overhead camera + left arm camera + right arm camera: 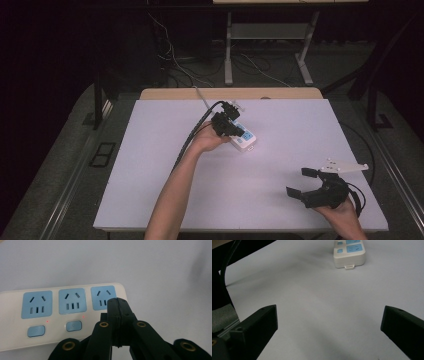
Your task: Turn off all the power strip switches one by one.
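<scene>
A white power strip point(246, 140) with blue sockets lies near the middle of the white table point(150, 175). In the left gripper view the power strip point(12, 312) shows three sockets and two blue switches, each with a small red light beside it. My left gripper point(117, 302) is shut with nothing between its jaws, its tip over the strip below the third socket and hiding that spot. From above, the left gripper point(226, 123) sits over the strip. My right gripper point(300, 182) stands open at the table's front right. It faces the distant power strip point(349, 255) with its jaws point(329, 312) wide apart.
The strip's white cord point(201, 97) runs off the table's back edge. Behind the table, cables point(175, 65) lie on the floor around a metal stand point(228, 55). A black cable point(187, 140) trails from the left gripper along the forearm.
</scene>
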